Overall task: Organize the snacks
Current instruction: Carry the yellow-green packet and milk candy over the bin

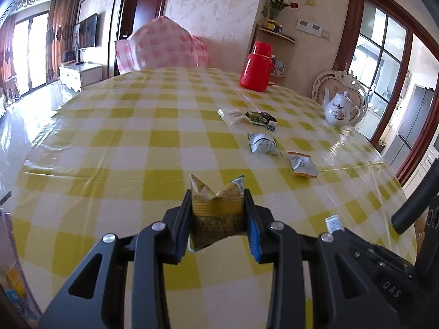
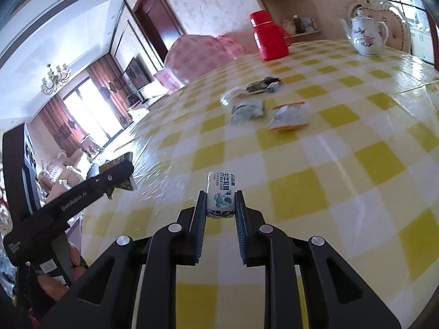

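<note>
My left gripper (image 1: pixel 218 205) is shut on a yellow-green snack packet (image 1: pixel 216 213), held above the yellow checked table (image 1: pixel 123 150). My right gripper (image 2: pixel 221 205) is shut on a small white and blue milk candy (image 2: pixel 221 194), also held above the table (image 2: pixel 343 178). Loose snacks lie further out: a green-white packet (image 1: pixel 262 143) (image 2: pixel 247 111), an orange-white packet (image 1: pixel 302 164) (image 2: pixel 289 115), a pale packet (image 1: pixel 233 115) and a dark packet (image 1: pixel 258 118) (image 2: pixel 263 83). The left gripper's body shows at the left of the right wrist view (image 2: pixel 82 192).
A red thermos jug (image 1: pixel 258 67) (image 2: pixel 270 37) and a white flowered teapot (image 1: pixel 340 108) (image 2: pixel 366 35) stand at the table's far side. A pink checked chair cover (image 1: pixel 164 45) is behind the table. A white chair (image 1: pixel 343 82) stands by the teapot.
</note>
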Tool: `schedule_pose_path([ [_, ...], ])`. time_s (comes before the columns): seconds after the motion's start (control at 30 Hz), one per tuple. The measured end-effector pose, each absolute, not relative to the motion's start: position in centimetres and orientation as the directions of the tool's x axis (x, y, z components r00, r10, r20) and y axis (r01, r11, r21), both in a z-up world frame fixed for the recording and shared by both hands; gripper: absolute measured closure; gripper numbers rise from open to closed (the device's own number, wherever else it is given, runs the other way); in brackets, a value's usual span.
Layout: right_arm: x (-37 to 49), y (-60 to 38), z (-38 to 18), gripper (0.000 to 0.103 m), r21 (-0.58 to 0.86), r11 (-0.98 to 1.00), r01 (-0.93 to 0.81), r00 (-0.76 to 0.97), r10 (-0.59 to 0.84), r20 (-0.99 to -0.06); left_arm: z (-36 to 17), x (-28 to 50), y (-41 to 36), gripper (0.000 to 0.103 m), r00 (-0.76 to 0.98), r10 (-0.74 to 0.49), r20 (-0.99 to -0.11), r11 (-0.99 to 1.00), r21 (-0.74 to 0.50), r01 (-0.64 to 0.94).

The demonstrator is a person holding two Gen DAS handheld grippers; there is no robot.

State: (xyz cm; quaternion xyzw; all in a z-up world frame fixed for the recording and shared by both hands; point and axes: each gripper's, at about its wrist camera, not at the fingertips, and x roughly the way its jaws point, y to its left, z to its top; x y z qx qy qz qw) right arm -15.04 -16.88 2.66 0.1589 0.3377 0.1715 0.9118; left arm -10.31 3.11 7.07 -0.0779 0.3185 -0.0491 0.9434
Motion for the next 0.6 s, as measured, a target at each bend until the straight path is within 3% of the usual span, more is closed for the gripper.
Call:
schedule_pose_path([
  [0.6, -20.9, -5.4, 4.0, 0.082, 0.334, 0.826, -0.454, 0.593, 0.56, -0.578, 7.8, -19.3, 12.6, 0.067, 0.806, 0.013, -0.592, 0.995, -0.07, -0.068],
])
